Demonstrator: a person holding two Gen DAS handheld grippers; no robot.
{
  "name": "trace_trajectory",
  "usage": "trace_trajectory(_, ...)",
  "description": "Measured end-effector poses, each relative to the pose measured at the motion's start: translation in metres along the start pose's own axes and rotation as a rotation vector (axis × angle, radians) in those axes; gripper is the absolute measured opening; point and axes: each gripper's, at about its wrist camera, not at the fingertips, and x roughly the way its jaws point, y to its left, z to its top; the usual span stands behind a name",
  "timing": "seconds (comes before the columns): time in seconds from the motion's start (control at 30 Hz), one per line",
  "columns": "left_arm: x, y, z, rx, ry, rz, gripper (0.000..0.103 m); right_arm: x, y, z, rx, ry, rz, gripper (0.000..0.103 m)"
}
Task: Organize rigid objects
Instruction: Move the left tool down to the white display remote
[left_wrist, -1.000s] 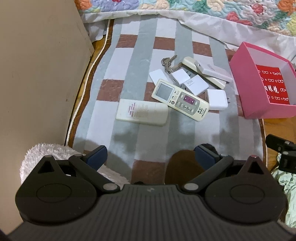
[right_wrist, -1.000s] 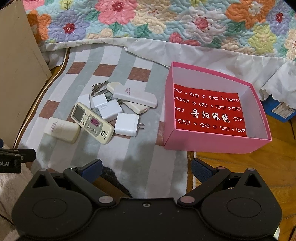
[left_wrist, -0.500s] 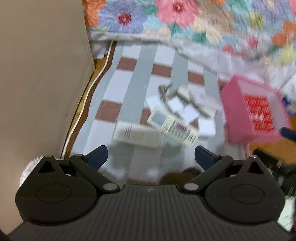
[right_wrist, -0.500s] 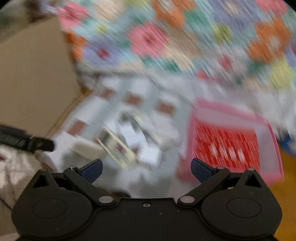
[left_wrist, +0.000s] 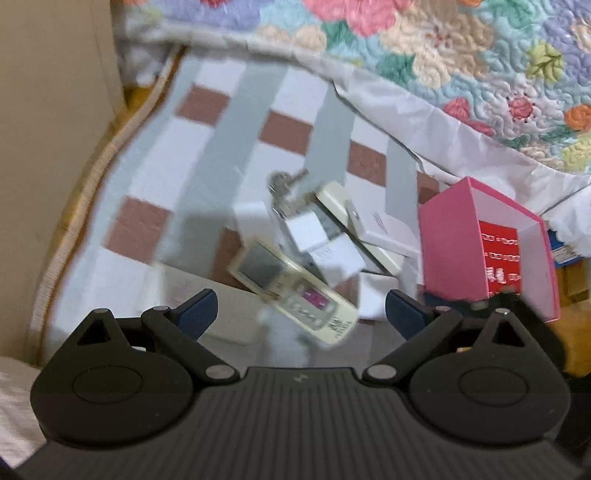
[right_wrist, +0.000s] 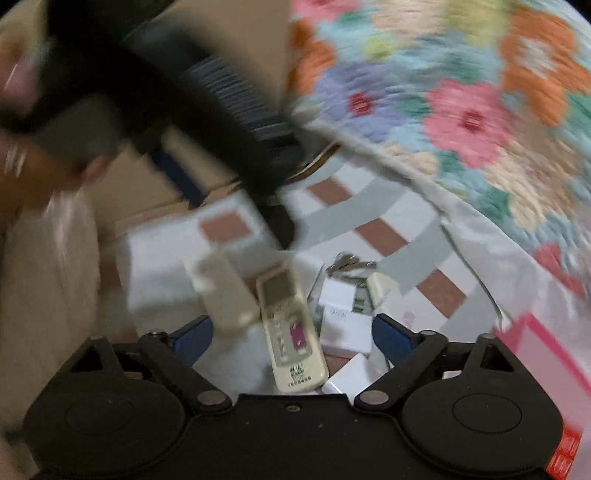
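Observation:
A pile of small rigid things lies on the checked rug (left_wrist: 221, 155): a cream remote control (left_wrist: 291, 291), a cream tube (left_wrist: 221, 310), keys (left_wrist: 284, 184), white chargers (left_wrist: 332, 258) and a white power bank (left_wrist: 388, 229). The pink box (left_wrist: 454, 251) stands open to their right. My left gripper (left_wrist: 300, 314) hangs open above the remote's near end. My right gripper (right_wrist: 291, 338) is over the remote (right_wrist: 291, 332), which shows between its closing jaws; the pads are clear of it. The tube (right_wrist: 221, 291) lies just left. The left gripper's black body (right_wrist: 207, 99) shows blurred at upper left.
A beige cabinet side (left_wrist: 48, 147) borders the rug on the left. The floral quilt (left_wrist: 443, 55) hangs down along the far edge. A white fluffy cloth (left_wrist: 14, 406) is at the lower left. A hand (right_wrist: 22, 166) shows on the left gripper. The pink box's corner (right_wrist: 535, 354) is at the right.
Both grippers have come down and closer to the pile. The right view has rolled, and the left gripper now crosses its upper left. The right jaws stand slightly narrower.

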Motion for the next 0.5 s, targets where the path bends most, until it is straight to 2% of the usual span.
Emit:
trace_trajectory(0.1,0.029,0.009,-0.009,-0.06,0.045,-0.055,0.097,0.018,0.005,-0.002,-0.028,0.043,0.03,0.089)
trace_trajectory(0.2,0.049,0.011,-0.016,-0.064,0.032,-0.061,0.096,0.036,0.003,-0.005,-0.031,0.06,0.052,0.089)
trace_trajectory(0.3,0.071,0.014,-0.021,-0.086,0.093,-0.112,0.095,0.058,0.001,-0.013,-0.052,0.098,0.048,0.088)
trace_trajectory(0.37,0.086,0.02,-0.024,-0.143,0.129,-0.139,0.093,0.073,-0.002,-0.017,-0.046,0.125,0.043,0.083)
trace_trajectory(0.43,0.098,0.023,-0.026,-0.183,0.159,-0.122,0.093,0.086,-0.003,-0.019,-0.027,0.17,0.047,0.068)
trace_trajectory(0.5,0.108,0.026,-0.028,-0.209,0.177,-0.123,0.088,0.09,-0.004,-0.021,0.016,0.181,0.052,0.059)
